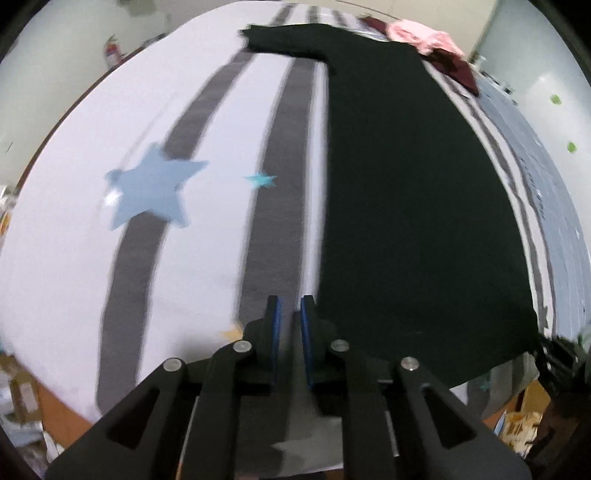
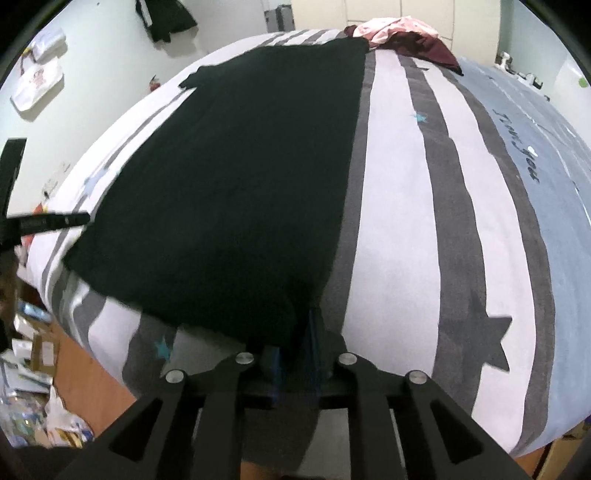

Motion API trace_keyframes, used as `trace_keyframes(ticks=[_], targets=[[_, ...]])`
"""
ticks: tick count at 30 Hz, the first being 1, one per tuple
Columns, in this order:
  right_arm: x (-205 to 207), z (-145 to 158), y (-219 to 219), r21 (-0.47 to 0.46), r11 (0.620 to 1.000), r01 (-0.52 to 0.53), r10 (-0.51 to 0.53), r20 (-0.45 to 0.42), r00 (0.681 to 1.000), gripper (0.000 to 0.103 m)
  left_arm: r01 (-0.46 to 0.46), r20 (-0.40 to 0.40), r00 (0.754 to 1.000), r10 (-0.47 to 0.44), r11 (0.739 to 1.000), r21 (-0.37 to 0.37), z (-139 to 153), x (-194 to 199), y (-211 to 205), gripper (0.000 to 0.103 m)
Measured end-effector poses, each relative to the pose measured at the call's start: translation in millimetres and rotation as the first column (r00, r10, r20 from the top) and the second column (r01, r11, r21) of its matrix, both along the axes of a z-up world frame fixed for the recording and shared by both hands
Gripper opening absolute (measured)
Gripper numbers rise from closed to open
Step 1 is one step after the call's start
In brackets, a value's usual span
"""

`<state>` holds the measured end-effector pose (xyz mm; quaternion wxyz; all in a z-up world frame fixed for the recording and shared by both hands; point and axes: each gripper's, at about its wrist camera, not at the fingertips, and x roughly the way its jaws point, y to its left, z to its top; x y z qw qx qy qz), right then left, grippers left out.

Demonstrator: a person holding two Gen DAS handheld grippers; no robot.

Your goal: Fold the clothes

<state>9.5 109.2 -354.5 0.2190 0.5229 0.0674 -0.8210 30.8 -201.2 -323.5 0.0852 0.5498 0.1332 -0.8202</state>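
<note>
- Left gripper (image 1: 291,306) is hovering just beside the black garment's (image 1: 406,221) near hem — fingers slightly parted, nothing between them.
- Right gripper (image 2: 295,332) is pinching that hem's other corner.
- Black garment is lying flat on the striped bedspread (image 2: 399,240); pink clothing (image 2: 391,27) is sitting beyond it.

You've got a striped sheet (image 2: 399,236) with stars, a tote (image 2: 37,83) on the wall, floor clutter (image 2: 33,398).

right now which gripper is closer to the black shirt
Right. The right gripper has the black shirt hem between its fingers; the left gripper sits just beside its edge, jaws empty.
</note>
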Motion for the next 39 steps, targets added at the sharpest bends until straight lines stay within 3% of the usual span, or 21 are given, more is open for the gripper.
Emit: trace_keyframes(ticks=[4,10,12,17,20,25,28,30,33,35,39], targets=[[17.2,1.1,12.5,0.024,0.998,-0.052,0.051,0.029,0.998,0.012,0.024,-0.019,1.0,-0.025,0.998,-0.066,11.5,8.1,-3.0,0.01],[16.8,39.2,26.7,-0.007,1.0,-0.026,0.026,-0.064,0.998,0.012,0.121,-0.166,0.977,-0.136,0.988,-0.101,42.6,-26.1,26.0,0.01],[-2.2,50.2,21.8,-0.031,1.0,0.003,-0.007,-0.112,0.994,0.013,0.152,-0.201,0.965,-0.171,0.983,-0.106,43.1,-43.4,35.8,0.01],[-53.9,61.3,-1.3,-0.097,0.993,0.06,-0.079,-0.206,0.975,0.03,0.196,-0.268,0.94,-0.213,0.976,-0.09,34.2,-102.3,50.3,0.01],[-95.8,60.3,-23.5,-0.124,0.989,0.08,-0.11,-0.25,0.962,0.03,0.21,-0.29,0.93,-0.228,0.973,-0.092,30.9,-153.6,60.9,0.01],[-168.0,67.0,-57.0,-0.168,0.981,0.094,-0.141,-0.294,0.945,0.031,0.199,-0.257,0.943,-0.213,0.977,-0.081,7.5,-202.7,41.6,0.01],[-206.0,65.1,-79.6,-0.169,0.98,0.101,-0.152,-0.322,0.935,0.041,0.15,-0.209,0.964,-0.161,0.986,-0.07,-17.6,-210.1,20.7,0.01],[-227.9,57.4,-90.9,-0.163,0.98,0.113,-0.161,-0.318,0.934,0.043,0.139,-0.215,0.966,-0.144,0.99,-0.037,-24.2,-203.9,8.5,0.01],[-247.7,36.5,-99.9,-0.112,0.984,0.139,-0.166,-0.297,0.94,0.043,0.176,-0.204,0.961,-0.188,0.982,-0.073,-16.8,-199.2,6.8,0.01],[-253.8,20.4,-99.0,-0.084,0.983,0.164,-0.181,-0.269,0.946,0.042,0.156,-0.229,0.959,-0.165,0.986,-0.055,-5.0,-202.8,-1.1,0.01],[-251.3,-5.1,-85.5,-0.06,0.977,0.204,-0.212,-0.22,0.952,0.043,0.155,-0.294,0.943,-0.156,0.988,-0.028,13.4,-243.5,-7.7,0.01]])
